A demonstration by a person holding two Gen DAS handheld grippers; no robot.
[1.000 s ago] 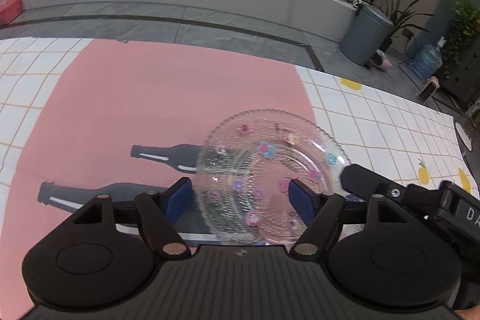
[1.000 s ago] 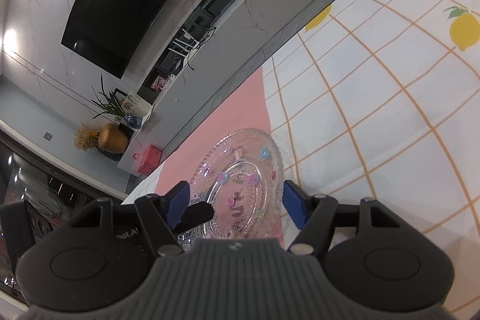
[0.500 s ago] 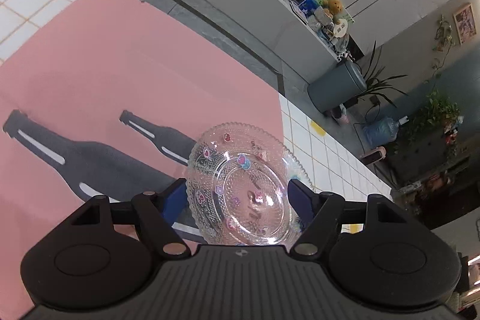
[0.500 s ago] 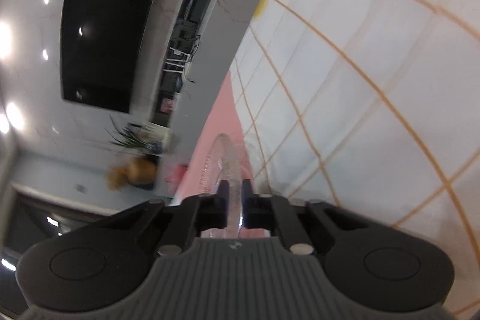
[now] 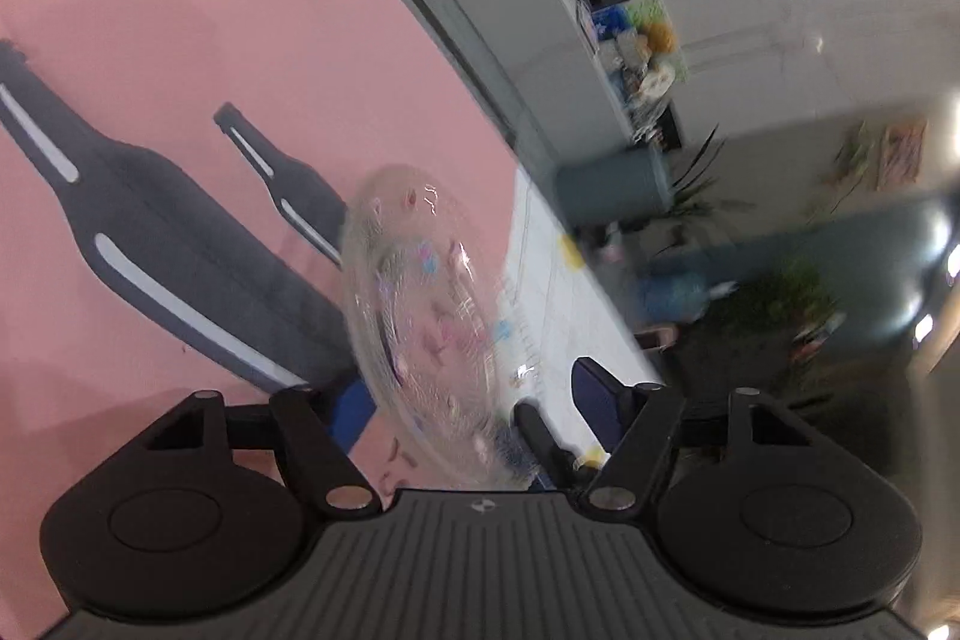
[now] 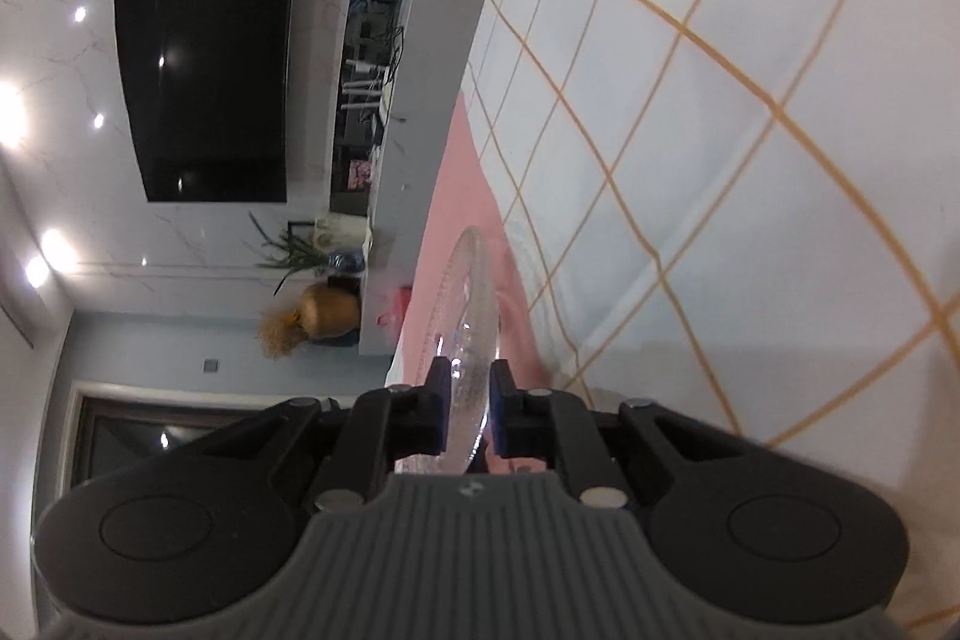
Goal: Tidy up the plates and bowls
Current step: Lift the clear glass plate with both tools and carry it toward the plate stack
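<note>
The left gripper (image 5: pixel 474 409) has its jaws spread wide and narrowing slightly; the glass plate (image 5: pixel 429 304) stands tilted on edge between its blue pads (image 5: pixel 354 412), and the blur hides whether either pad touches the glass, so no grip shows there. The plate hangs above the pink cloth (image 5: pixel 180 10) with its printed dark bottles (image 5: pixel 150 244), which covers the bench; the white checked part of the cloth (image 5: pixel 540 250) lies to its right. At the plate's near right edge a dark finger of the right gripper (image 5: pixel 537 430) pinches the rim. In the right wrist view the right gripper (image 6: pixel 468 406) has its jaws nearly together, the pads pressed on either face of the plate's (image 6: pixel 471 292) near rim, and the plate stands edge-on, rising away from the jaws over the border between pink and white checked cloth (image 6: pixel 690 160). A second ago the plate lay flat on the cloth and the right jaws stood wide around it; since then they have clamped onto the rim and the plate has been tipped up onto its edge, while the left jaws have drawn in only a little.
</note>
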